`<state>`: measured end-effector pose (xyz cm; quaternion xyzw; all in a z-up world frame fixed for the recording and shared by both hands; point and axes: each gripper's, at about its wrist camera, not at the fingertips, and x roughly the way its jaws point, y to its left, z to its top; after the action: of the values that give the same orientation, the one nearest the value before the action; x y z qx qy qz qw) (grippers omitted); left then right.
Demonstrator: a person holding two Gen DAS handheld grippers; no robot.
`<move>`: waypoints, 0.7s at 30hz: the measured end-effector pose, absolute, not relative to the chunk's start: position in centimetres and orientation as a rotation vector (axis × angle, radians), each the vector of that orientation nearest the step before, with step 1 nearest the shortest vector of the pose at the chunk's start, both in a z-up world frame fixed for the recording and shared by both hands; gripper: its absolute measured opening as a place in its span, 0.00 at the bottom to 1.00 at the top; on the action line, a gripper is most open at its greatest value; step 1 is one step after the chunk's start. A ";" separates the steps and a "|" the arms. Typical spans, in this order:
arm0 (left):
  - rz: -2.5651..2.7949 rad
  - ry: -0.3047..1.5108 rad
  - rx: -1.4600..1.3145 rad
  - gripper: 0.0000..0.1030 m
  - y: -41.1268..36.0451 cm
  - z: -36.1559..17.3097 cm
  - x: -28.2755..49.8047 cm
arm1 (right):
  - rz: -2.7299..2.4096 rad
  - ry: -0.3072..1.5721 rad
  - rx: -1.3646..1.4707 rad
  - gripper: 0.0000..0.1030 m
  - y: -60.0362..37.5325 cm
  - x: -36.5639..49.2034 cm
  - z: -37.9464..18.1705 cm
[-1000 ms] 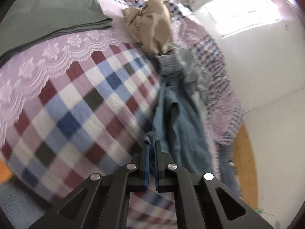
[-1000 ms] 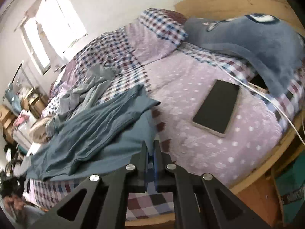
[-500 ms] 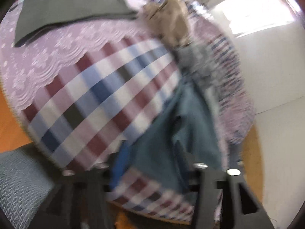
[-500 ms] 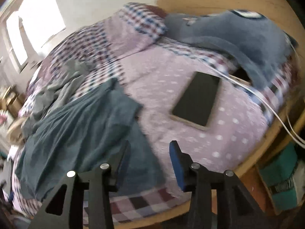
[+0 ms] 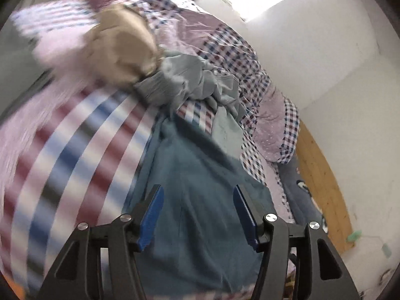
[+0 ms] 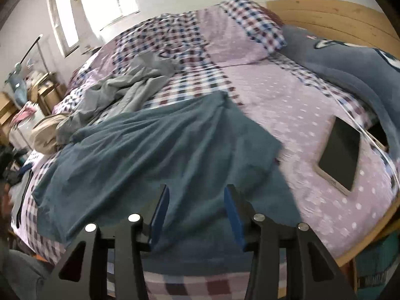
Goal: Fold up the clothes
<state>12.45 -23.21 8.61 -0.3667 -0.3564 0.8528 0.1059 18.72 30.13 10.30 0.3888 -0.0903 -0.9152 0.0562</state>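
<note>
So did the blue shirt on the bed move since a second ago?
Yes. In the right wrist view the blue shirt lies spread wider, its edge reaching closer to the phone, which has stayed put on the bed.

- Daylight from a blown-out window [image 6: 100, 10]; its panes are pure white glare in both views.
- Left wrist view: heavy motion smear on the checked bedspread [image 5: 65, 150] and the beige garment [image 5: 120, 50]; centre sharper.
- Right wrist view mostly crisp, slight smear near the phone [image 6: 340, 155].
- Fisheye bending, dark corners.
- Shadows soft.
</note>
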 end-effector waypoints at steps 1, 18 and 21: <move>2.506 -1.027 -1.108 0.60 -23.2 8.8 10.9 | -2.765 -0.278 1.177 0.47 29.8 18.5 10.4; 2.523 -0.463 -1.503 0.59 -20.9 3.5 -5.5 | -2.636 -0.415 1.206 0.48 27.7 15.0 10.1; 2.491 -0.414 -1.493 0.58 -20.3 3.5 -6.2 | -2.631 -0.410 1.202 0.48 27.4 14.8 10.1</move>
<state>-6.16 -20.30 3.46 -0.5062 -0.1403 0.8446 0.1041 14.77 27.39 10.10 0.4088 -0.1396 -0.8951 0.1100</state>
